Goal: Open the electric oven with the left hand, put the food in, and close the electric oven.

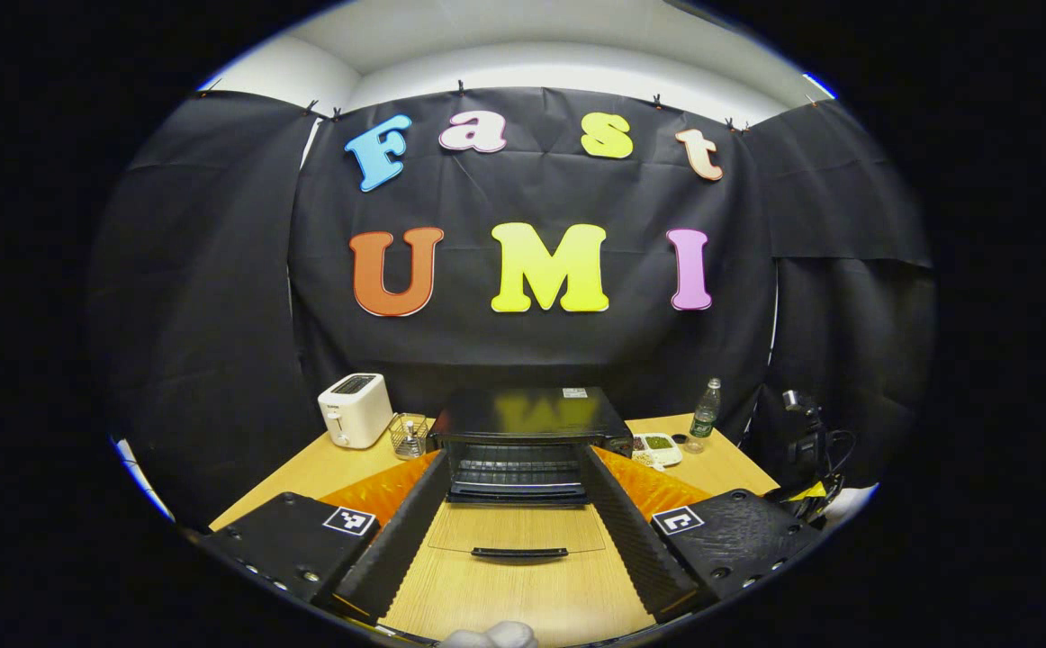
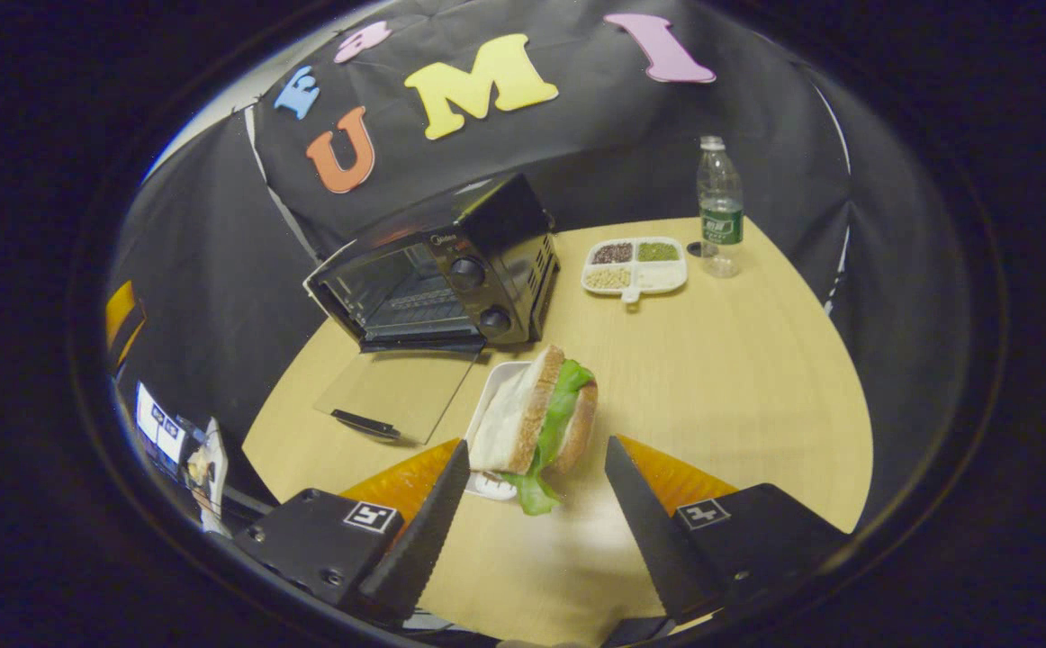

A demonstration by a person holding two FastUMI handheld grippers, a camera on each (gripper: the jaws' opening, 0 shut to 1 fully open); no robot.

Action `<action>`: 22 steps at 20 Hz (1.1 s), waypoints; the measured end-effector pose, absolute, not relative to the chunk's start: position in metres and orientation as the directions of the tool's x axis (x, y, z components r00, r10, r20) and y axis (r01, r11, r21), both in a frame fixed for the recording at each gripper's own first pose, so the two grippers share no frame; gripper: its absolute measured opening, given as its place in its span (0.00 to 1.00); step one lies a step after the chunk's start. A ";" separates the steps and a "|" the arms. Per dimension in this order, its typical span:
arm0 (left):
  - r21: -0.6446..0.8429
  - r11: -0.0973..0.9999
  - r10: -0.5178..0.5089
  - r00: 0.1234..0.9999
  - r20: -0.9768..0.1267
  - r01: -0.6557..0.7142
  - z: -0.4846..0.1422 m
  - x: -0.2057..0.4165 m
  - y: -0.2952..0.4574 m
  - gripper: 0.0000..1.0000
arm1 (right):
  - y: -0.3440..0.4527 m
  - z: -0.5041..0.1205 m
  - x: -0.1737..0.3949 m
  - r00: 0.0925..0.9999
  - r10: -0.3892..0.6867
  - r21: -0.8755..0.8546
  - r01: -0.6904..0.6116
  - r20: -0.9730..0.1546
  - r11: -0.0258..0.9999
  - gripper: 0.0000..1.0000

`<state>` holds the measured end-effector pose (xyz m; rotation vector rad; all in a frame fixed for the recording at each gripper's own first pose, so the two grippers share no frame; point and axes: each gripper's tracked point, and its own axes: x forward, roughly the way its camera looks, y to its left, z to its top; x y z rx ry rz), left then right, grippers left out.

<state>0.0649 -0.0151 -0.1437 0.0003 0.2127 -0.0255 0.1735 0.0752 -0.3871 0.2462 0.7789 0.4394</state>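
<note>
The black electric oven stands at the middle of the wooden table, with its glass door folded down flat and its rack visible inside. My left gripper is open, its fingers spread wide above the lowered door and pointing at the oven mouth, holding nothing. In the right gripper view, the oven sits at the far left with its door down. A sandwich with lettuce stands on edge on a white plate. My right gripper is open, its fingertips on either side of the sandwich's near end.
A white toaster and a small wire basket stand left of the oven. A divided tray of grains and a plastic bottle are at the back right. Bare tabletop lies right of the sandwich.
</note>
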 end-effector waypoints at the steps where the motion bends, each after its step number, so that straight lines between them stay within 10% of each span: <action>1: -0.002 1.000 -0.016 0.976 -0.217 0.016 -0.144 0.068 -0.015 0.96 | 0.075 -0.391 0.177 0.608 0.479 0.386 -0.288 -0.633 0.876 0.87; 12: 0.026 0.994 0.111 0.952 -0.284 -0.108 -0.151 0.083 -0.028 0.96 | 0.099 -0.416 0.210 0.338 0.689 0.637 -0.267 -0.641 0.723 0.84; 16: 0.034 0.992 0.129 0.946 -0.298 -0.125 -0.150 0.082 -0.035 0.96 | 0.097 -0.414 0.209 0.309 0.721 0.673 -0.263 -0.620 0.691 0.48; 17: 0.037 0.991 0.132 0.946 -0.297 -0.127 -0.150 0.082 -0.036 0.96 | 0.096 -0.415 0.209 0.313 0.718 0.675 -0.251 -0.622 0.694 0.58; 22: 0.035 0.993 0.120 0.948 -0.294 -0.115 -0.152 0.075 -0.038 0.96 | 0.095 -0.395 0.203 0.340 0.720 0.675 -0.260 -0.605 0.690 0.38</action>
